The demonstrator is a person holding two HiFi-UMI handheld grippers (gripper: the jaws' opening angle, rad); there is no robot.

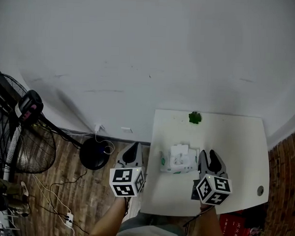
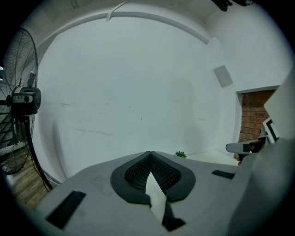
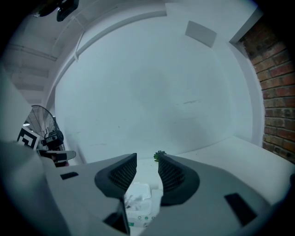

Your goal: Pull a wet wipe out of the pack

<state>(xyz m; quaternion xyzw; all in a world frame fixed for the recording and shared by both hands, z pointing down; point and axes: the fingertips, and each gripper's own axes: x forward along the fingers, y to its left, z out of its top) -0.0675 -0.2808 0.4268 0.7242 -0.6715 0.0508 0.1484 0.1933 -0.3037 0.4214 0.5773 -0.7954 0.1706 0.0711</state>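
Note:
The wet wipe pack (image 1: 177,159) lies on the white table (image 1: 233,142) near its left side, pale with a white lid on top. My right gripper (image 1: 208,156) is just right of the pack, open and holding nothing. In the right gripper view the pack (image 3: 139,199) shows low between the spread fingers of the gripper (image 3: 147,159), slightly left. My left gripper (image 1: 133,148) hangs off the table's left edge, over the wooden floor; its jaws meet at the tip (image 2: 149,153), shut on nothing.
A small green plant (image 1: 195,117) stands at the table's far edge. A standing fan (image 1: 21,130) with a black round base (image 1: 94,153) and cables occupy the floor at left. A white wall is ahead and a brick wall (image 3: 276,92) at right.

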